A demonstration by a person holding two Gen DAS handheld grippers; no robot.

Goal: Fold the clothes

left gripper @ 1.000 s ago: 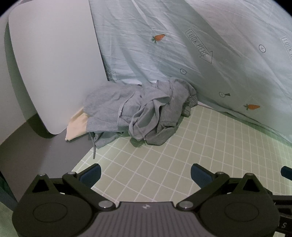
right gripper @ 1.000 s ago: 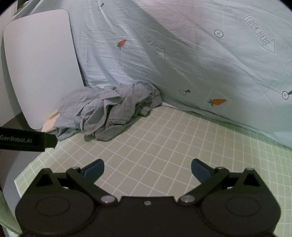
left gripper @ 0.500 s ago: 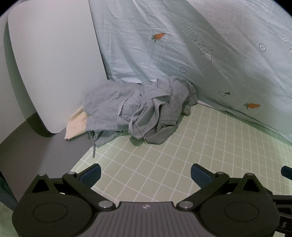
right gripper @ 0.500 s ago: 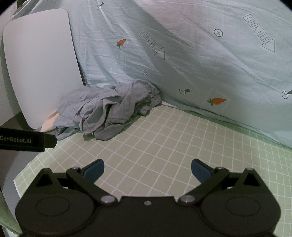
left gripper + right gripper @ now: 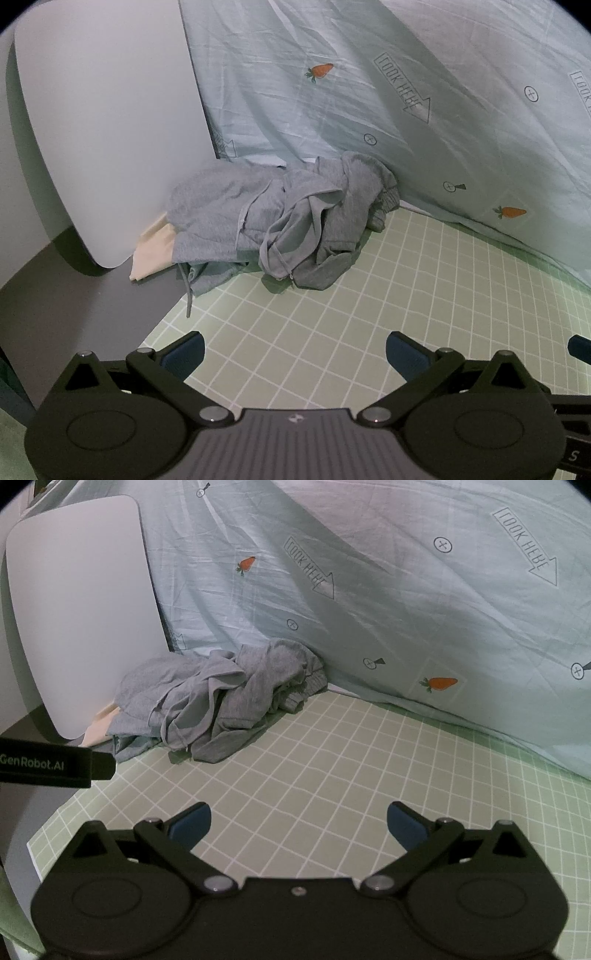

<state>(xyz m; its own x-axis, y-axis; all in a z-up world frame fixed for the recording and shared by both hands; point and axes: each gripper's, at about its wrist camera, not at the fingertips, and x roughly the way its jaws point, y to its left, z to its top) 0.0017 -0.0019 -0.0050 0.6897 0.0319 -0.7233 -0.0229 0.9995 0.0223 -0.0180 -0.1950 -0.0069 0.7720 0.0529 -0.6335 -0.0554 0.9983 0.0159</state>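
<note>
A crumpled pile of grey clothes (image 5: 280, 218) lies at the far left corner of the green grid mat (image 5: 369, 325), against the hanging sheet. The same pile (image 5: 221, 701) shows in the right wrist view. A cream cloth (image 5: 153, 254) pokes out from under its left side. My left gripper (image 5: 295, 356) hovers open over the mat, well short of the pile, nothing between its blue pads. My right gripper (image 5: 298, 825) is open too, empty, above the mat (image 5: 351, 775). The left gripper's body (image 5: 55, 762) juts in at the left edge of the right wrist view.
A pale blue sheet (image 5: 406, 92) printed with carrots and arrows hangs behind the mat. A white rounded board (image 5: 103, 122) leans at the left beside the pile. Bare grey tabletop (image 5: 92, 314) lies left of the mat's edge.
Both grippers have drifted very slightly; the pile sits a touch differently in each view. Both stay open and empty. The clothes have not moved.
</note>
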